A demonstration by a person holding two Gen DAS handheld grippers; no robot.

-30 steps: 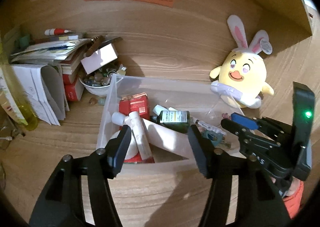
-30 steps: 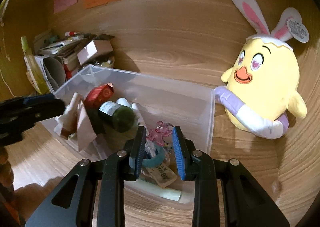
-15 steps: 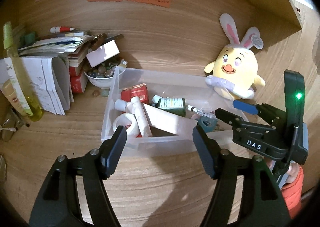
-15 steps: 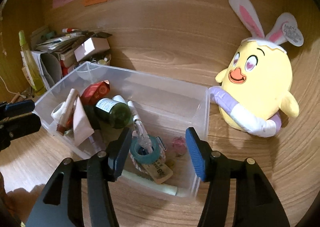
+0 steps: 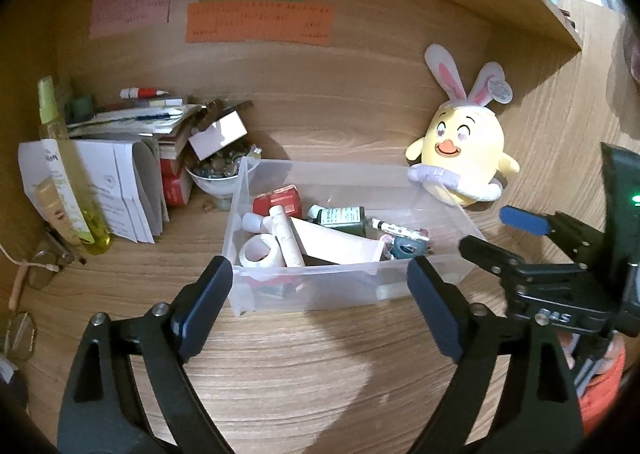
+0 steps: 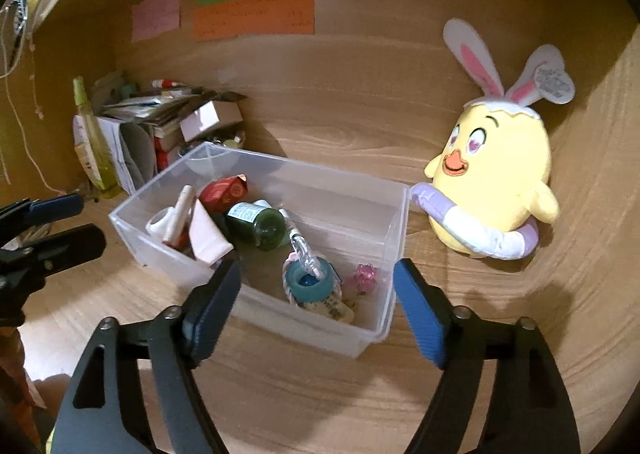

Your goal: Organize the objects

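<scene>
Looks like the drop-off step is wrapping up: both grippers sit just near of the clear plastic bin (image 6: 394,214), and neither has hold of anything. The left gripper (image 5: 320,302) has just been spreading its jaws and they stand wide with nothing but bare desk between them; same story for the right gripper (image 6: 316,304), jaws just opened, empty, framing the bin's near right corner without touching it. The bin sits mid-desk on the wooden desk (image 5: 304,366), with the yellow bunny-eared plush (image 6: 492,190) leaning against its far right corner. Inside, the left end is piled up: a red carton (image 5: 280,200), a roll of white tape (image 5: 260,250), a pale tube (image 5: 340,242) and a dark green bottle (image 6: 258,224) lying on its side. The right end has a teal ring thing (image 6: 310,280) and a small pink charm (image 6: 364,274), hard to say exactly what it is at this blur. My guess is the next move calls for picking another loose item, probably from the cluttered stack of papers and boxes (image 5: 132,142) at far left, and that needs a swing over there first.
</scene>
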